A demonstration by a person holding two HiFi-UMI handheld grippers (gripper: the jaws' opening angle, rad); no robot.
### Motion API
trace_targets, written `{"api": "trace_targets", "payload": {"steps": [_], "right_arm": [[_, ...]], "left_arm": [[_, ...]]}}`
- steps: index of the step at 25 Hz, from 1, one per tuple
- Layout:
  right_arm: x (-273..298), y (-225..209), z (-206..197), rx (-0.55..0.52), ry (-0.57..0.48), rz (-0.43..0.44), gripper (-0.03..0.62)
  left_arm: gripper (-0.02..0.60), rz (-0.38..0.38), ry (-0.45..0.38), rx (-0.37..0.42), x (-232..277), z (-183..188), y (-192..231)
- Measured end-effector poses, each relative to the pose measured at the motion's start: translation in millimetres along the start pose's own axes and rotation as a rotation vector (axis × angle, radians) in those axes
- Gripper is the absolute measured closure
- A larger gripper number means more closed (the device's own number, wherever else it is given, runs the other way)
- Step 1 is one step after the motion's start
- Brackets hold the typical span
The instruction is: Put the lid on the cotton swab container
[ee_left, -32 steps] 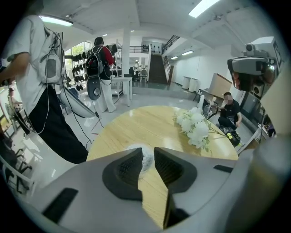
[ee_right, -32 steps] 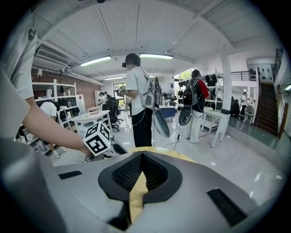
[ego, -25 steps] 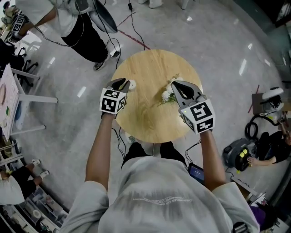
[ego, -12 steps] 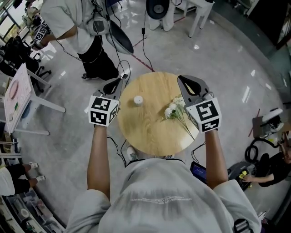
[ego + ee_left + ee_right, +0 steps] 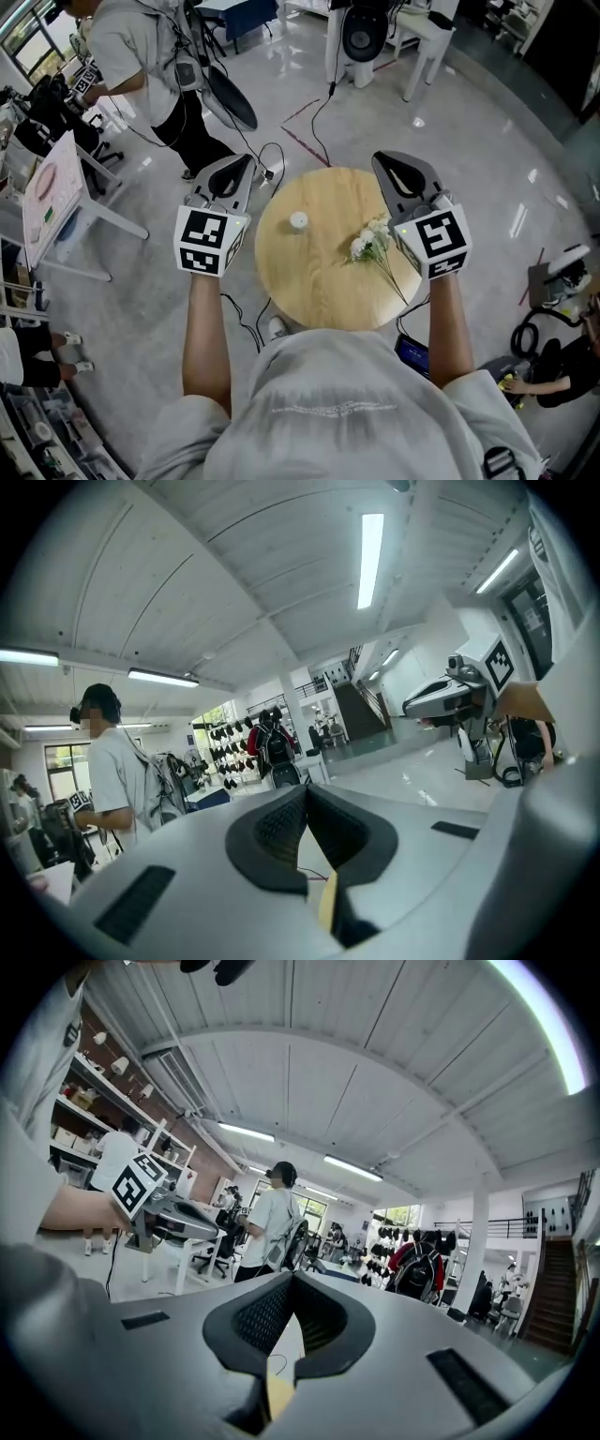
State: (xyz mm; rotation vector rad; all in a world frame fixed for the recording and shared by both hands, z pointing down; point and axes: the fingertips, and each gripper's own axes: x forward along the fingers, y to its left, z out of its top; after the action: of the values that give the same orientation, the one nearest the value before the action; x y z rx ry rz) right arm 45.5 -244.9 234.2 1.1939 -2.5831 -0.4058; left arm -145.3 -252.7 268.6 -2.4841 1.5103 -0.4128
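A small white round cotton swab container (image 5: 298, 221) stands alone on the left part of the round wooden table (image 5: 319, 291). I cannot tell its lid from its body at this distance. My left gripper (image 5: 234, 167) is lifted off the table's left edge, shut and empty, well apart from the container. In the left gripper view its jaws (image 5: 305, 794) meet and point out at the room and ceiling. My right gripper (image 5: 398, 164) is raised over the table's right edge, also shut with nothing in it (image 5: 291, 1283).
A sprig of white flowers (image 5: 368, 246) lies on the table's right side, under the right gripper. A person in a white shirt (image 5: 141, 47) stands at the far left. A white stand (image 5: 66, 187), floor cables (image 5: 309, 141) and a black speaker (image 5: 361, 33) surround the table.
The left gripper has drawn back from the container to the table's left edge and shut. Both grippers have lifted, and the container now stands free on the table.
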Motion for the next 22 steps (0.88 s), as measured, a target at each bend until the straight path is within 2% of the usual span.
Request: {"api": "trace_targets", "payload": {"steps": [5, 10, 22], "right_arm": [[3, 3, 12, -0.024, -0.019, 0.004, 0.568], [11, 8, 16, -0.035, -0.012, 0.008, 0.568], [5, 11, 17, -0.057, -0.014, 0.009, 0.568]], "left_arm": [[0.563, 0.008, 0.006, 0.074, -10, 17, -3], [0.563, 0.002, -0.022, 0.062, -16, 24, 4], [0.563, -0.002, -0.057, 0.098, -21, 39, -6]]}}
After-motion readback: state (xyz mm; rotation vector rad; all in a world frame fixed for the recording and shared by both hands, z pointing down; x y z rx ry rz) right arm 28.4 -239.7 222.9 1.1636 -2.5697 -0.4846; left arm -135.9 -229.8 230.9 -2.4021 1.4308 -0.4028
